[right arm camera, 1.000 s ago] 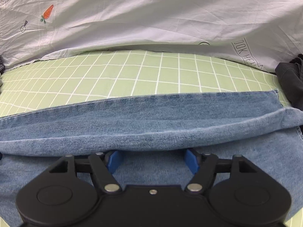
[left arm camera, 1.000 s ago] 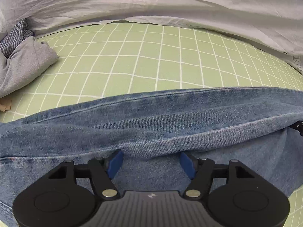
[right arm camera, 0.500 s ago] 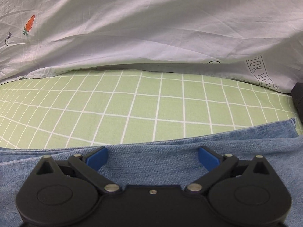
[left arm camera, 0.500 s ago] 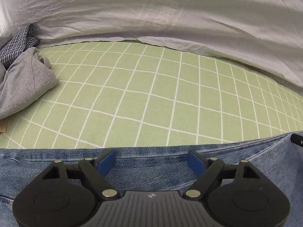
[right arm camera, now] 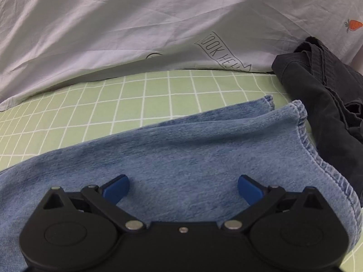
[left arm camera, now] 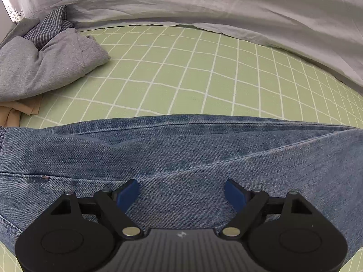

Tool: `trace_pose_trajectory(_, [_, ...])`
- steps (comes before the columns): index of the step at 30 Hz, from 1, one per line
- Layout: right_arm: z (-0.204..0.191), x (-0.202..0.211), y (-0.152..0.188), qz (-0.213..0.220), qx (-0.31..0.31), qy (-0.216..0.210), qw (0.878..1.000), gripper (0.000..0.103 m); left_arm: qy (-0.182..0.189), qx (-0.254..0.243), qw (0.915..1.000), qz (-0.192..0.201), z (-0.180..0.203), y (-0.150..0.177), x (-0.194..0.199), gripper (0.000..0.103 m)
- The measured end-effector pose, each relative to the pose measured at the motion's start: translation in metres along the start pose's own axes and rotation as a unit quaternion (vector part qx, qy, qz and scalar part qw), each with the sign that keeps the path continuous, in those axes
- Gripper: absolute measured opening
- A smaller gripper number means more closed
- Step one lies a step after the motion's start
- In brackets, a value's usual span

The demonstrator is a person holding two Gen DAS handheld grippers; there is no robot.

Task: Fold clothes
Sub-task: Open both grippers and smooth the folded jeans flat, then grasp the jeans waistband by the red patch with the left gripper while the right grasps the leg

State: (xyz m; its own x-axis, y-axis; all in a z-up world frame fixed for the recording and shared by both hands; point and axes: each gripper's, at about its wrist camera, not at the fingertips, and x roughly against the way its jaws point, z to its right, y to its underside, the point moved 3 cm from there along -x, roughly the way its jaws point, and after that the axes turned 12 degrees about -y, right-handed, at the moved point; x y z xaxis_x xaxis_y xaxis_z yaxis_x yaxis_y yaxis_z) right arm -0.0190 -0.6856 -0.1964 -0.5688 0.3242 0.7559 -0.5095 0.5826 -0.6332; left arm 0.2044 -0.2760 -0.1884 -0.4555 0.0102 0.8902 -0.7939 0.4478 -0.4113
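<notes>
The blue jeans (left arm camera: 181, 154) lay flat across the near part of the bed, one leg folded over the other so that a diagonal seam ran up toward the right in the left wrist view. In the right wrist view the two hems (right arm camera: 301, 122) sat stacked but a little offset, the lower leg's cuff (right arm camera: 268, 100) poking out behind the upper one. The left gripper (left arm camera: 181, 191) hovered over the denim with its blue fingers (left arm camera: 127, 192) spread wide apart and nothing between them; whether the tips touched the cloth I could not tell. The right gripper (right arm camera: 183, 187) was likewise over the leg end of the jeans, its fingers (right arm camera: 249, 187) wide apart and holding nothing. Beneath the jeans was a green sheet (left arm camera: 181, 72) with a white grid. Just beside the hems on the right lay a dark crumpled garment (right arm camera: 329, 104), its edge touching or nearly touching the denim. Off to the far left a grey garment (left arm camera: 52, 63) was heaped with a bit of checked cloth (left arm camera: 50, 29) tucked into it, and a tan piece of fabric (left arm camera: 20, 111) showed under its near edge. Along the back of the bed ran a pale rumpled duvet (right arm camera: 136, 22) printed with small carrots (right arm camera: 354, 25) and a lettered banner (right arm camera: 222, 54).
</notes>
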Motion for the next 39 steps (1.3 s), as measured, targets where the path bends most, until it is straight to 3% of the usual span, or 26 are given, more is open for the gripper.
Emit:
trace_pose_trajectory(7, [0.032, -0.030, -0.037, 0.005, -0.012, -0.002, 1.000, 0.103, -0.011, -0.001, 0.9999, -0.012, 0.009, -0.003, -0.006, 0.100])
trace_pose_trajectory(13, [0.021, -0.040, -0.054, -0.014, -0.001, 0.054, 0.998, 0.103, -0.014, 0.018, 0.9995, -0.021, 0.008, -0.003, 0.000, 0.101])
trace_pose_trajectory(18, [-0.019, 0.009, -0.022, -0.002, 0.021, 0.050, 0.999, 0.103, -0.006, 0.065, 0.9978, -0.007, -0.011, 0.009, 0.032, 0.101])
trace_pose_trajectory(26, [-0.097, 0.088, 0.075, -0.024, 0.109, -0.044, 0.993, 0.103, 0.009, 0.142, 0.9896, 0.021, -0.054, 0.071, 0.093, 0.101])
trace_pose_trajectory(31, [-0.123, 0.103, 0.128, -0.048, 0.105, -0.101, 0.988, 0.103, 0.022, 0.178, 0.9835, 0.023, -0.090, 0.121, 0.121, 0.101])
trace_pose_trajectory(35, [-0.144, 0.109, 0.138, -0.059, 0.121, -0.100, 0.986, 0.103, 0.012, 0.221, 0.9751, 0.009, -0.127, 0.146, 0.121, 0.101])
trace_pose_trajectory(39, [-0.173, 0.114, 0.138, -0.056, 0.116, -0.103, 0.986, 0.103, 0.022, 0.267, 0.9635, 0.003, -0.170, 0.147, 0.110, 0.101])
